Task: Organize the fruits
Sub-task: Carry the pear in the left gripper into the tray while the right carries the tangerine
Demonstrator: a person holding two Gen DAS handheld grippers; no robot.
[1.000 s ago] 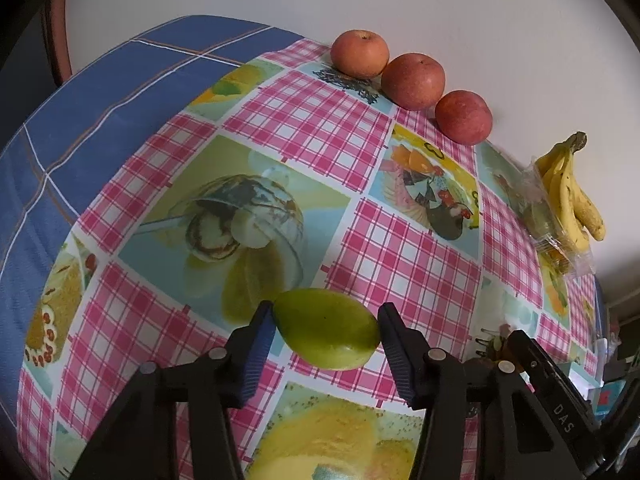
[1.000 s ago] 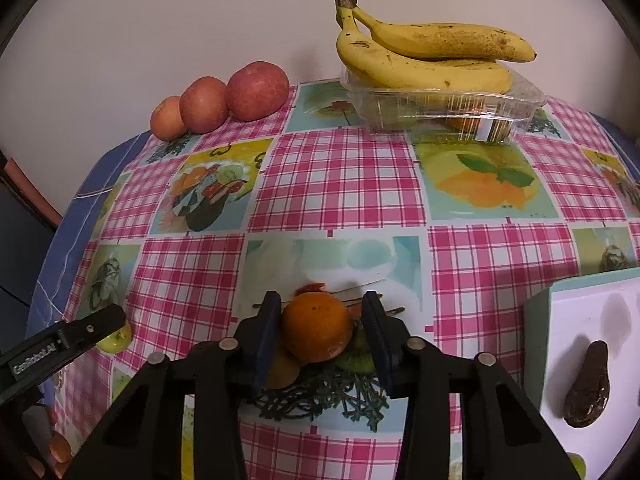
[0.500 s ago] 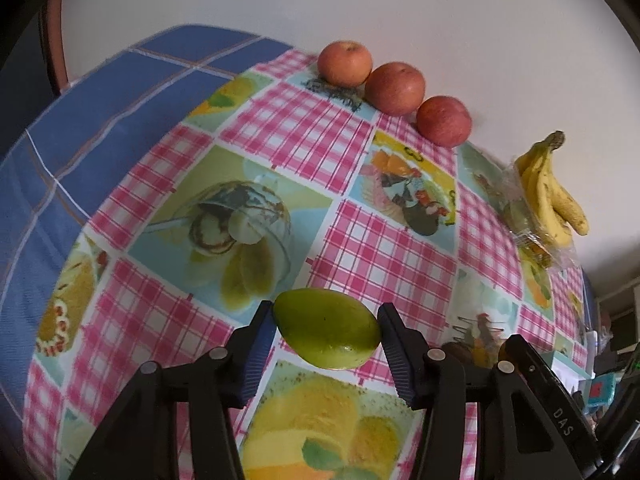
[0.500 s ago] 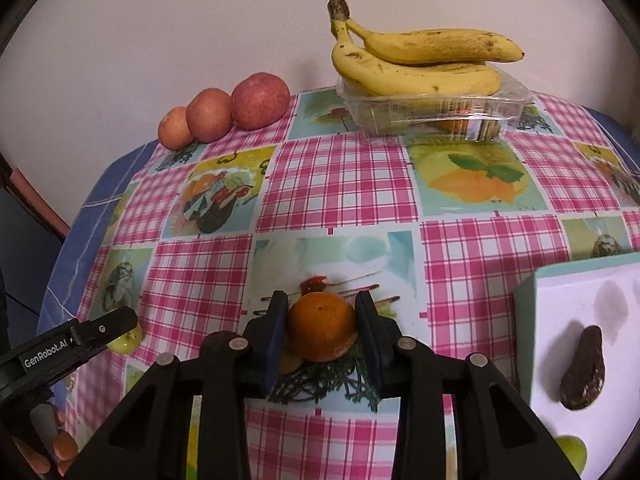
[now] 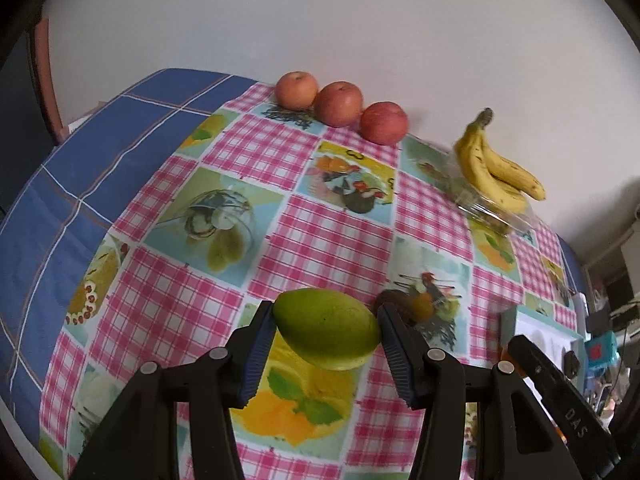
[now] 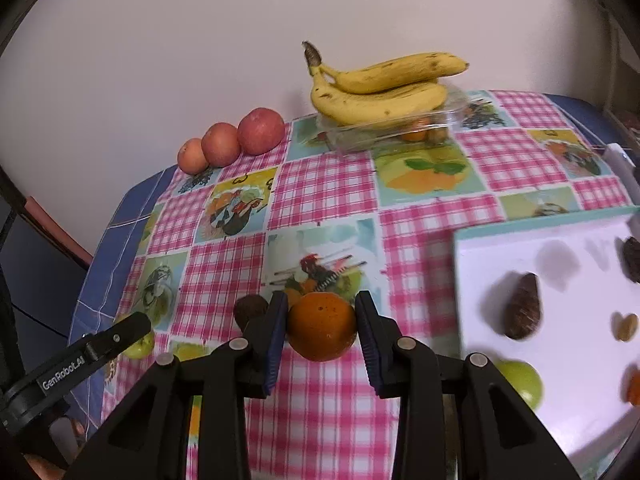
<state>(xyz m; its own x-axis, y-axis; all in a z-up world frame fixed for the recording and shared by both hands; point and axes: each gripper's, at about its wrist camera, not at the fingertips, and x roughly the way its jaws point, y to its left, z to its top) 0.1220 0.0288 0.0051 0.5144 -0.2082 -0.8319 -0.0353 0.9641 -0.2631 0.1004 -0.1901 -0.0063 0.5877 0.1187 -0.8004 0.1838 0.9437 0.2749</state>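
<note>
Count: three apples in row, upper centre, against wall; bananas, number unclear, on clear tray, upper right. Left gripper clamped on one green mango, bottom centre. Right gripper clamped on one orange. Pink checked tablecloth; white wall.
</note>
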